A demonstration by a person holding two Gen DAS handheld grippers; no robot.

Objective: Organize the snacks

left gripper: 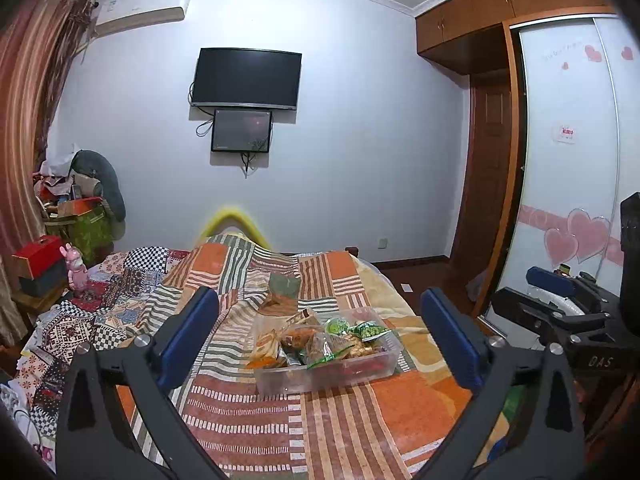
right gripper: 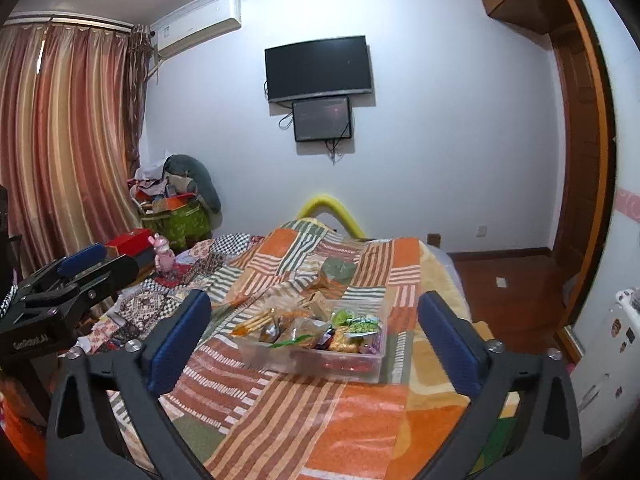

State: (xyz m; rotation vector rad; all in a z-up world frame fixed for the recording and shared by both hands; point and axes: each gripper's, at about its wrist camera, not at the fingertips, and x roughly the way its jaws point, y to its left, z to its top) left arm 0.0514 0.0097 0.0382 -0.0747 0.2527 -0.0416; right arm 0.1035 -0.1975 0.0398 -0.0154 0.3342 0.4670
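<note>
Clear plastic tub [left gripper: 320,376]: on the striped patchwork bedspread [left gripper: 340,432] before you.
Packaged snacks [left gripper: 316,344]: inside it.
Pink rabbit figurine [left gripper: 76,270]: far left.
Wall-mounted black television [left gripper: 246,78]: behind.

From my right hand-held gripper [right gripper: 314,340] I see its blue-padded fingers [right gripper: 180,336] spread wide, nothing between them. Ahead, a clear plastic bin [right gripper: 320,360] full of snack packets [right gripper: 352,326] sits on the bed [right gripper: 312,420], on the striped orange patchwork cover and nearer its right edge. My left hand-held gripper [right gripper: 98,260] hangs over the bed's left edge, well apart from the bin; I can't tell how its jaws stand
</note>
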